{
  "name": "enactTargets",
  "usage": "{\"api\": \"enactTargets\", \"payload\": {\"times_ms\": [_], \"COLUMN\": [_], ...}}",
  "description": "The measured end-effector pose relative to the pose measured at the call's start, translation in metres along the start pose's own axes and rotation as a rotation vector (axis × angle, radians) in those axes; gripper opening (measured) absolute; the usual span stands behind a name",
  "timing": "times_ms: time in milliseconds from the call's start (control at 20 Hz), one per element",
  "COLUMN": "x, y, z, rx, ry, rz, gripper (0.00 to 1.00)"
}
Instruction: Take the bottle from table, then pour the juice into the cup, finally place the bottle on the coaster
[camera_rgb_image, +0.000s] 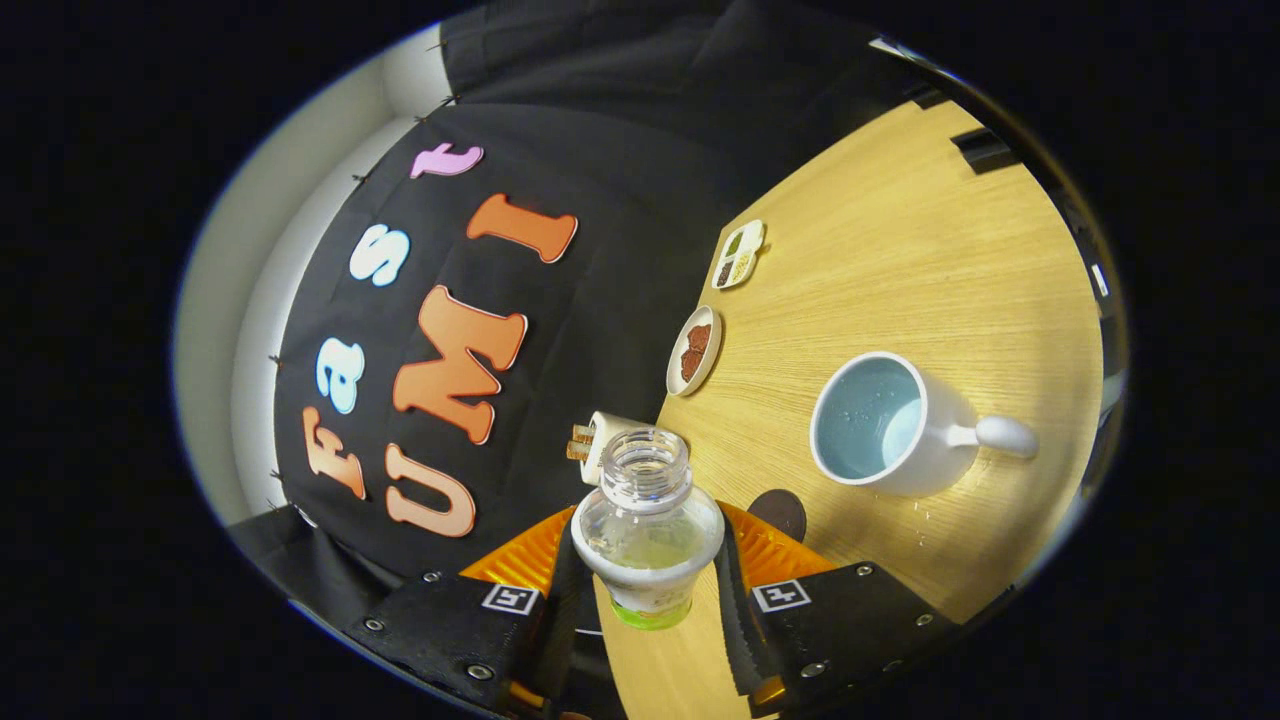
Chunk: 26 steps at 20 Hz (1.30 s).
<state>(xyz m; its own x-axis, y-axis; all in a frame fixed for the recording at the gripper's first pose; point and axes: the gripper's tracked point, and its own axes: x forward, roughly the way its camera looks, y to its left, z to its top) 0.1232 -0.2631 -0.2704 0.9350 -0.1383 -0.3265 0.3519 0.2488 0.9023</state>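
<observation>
Your tool (648, 575) is clamped on the bottle (648, 530), both fingers pressing its sides, its uncapped mouth pointing ahead. Just beyond the fingers lies the dark coaster (781, 512) on the worktop (900, 260); past it stands the cup (890, 425), then two small dishes (695, 350).
</observation>
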Motion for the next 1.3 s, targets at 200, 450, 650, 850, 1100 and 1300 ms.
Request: {"api": "enactTargets", "payload": {"times_ms": [200,450,650,850,1100,1300], "x": [-0.001,0.008,0.013,0.014,0.017,0.02], "y": [-0.004,-0.009,-0.011,-0.01,-0.016,-0.018], "z": [0.003,0.001,0.0,0.006,0.004,0.005], "rx": [0.101,0.168,0.215,0.295,0.352,0.395], "ry": [-0.004,0.008,0.018,0.016,0.03,0.037], "rz": [0.007,-0.015,-0.024,-0.008,-0.033,-0.043], "gripper": [0.62,0.63,0.62,0.62,0.63,0.63]}}
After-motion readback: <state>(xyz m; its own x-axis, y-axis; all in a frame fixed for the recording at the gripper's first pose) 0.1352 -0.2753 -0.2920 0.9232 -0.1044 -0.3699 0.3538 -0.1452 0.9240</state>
